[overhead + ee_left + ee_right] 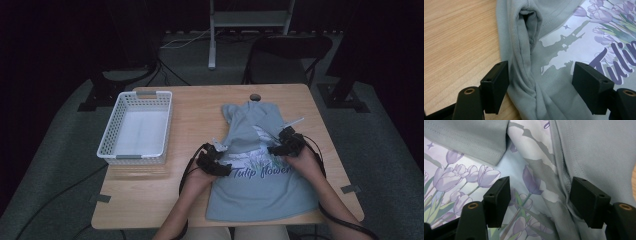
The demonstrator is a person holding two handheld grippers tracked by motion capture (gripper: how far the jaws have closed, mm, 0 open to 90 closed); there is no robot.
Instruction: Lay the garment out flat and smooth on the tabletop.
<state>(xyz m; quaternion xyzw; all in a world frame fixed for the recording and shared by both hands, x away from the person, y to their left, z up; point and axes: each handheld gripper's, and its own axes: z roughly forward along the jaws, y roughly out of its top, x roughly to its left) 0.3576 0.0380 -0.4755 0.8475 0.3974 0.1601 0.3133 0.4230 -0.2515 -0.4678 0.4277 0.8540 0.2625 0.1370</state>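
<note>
1. The left gripper (pixel 540 87) and right gripper (pixel 540 203) are held wide open over folds of a grey T-shirt (pixel 260 175), nothing clamped.
2. The shirt is spread on the wooden table (pixel 190 107), its hem overhanging the near edge.
3. A white basket (pixel 136 127) is seen well apart, left.

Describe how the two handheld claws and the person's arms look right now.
Both the left claw and right claw are black, each with two flat rectangular black jaws with small screw holes and brass-coloured rivets at the arms. Black cables loop from each. The forearms are bare, no sleeves visible.

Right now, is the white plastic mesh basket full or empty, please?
Empty: the white plastic mesh basket shows only its bare white floor in the high view.
</note>
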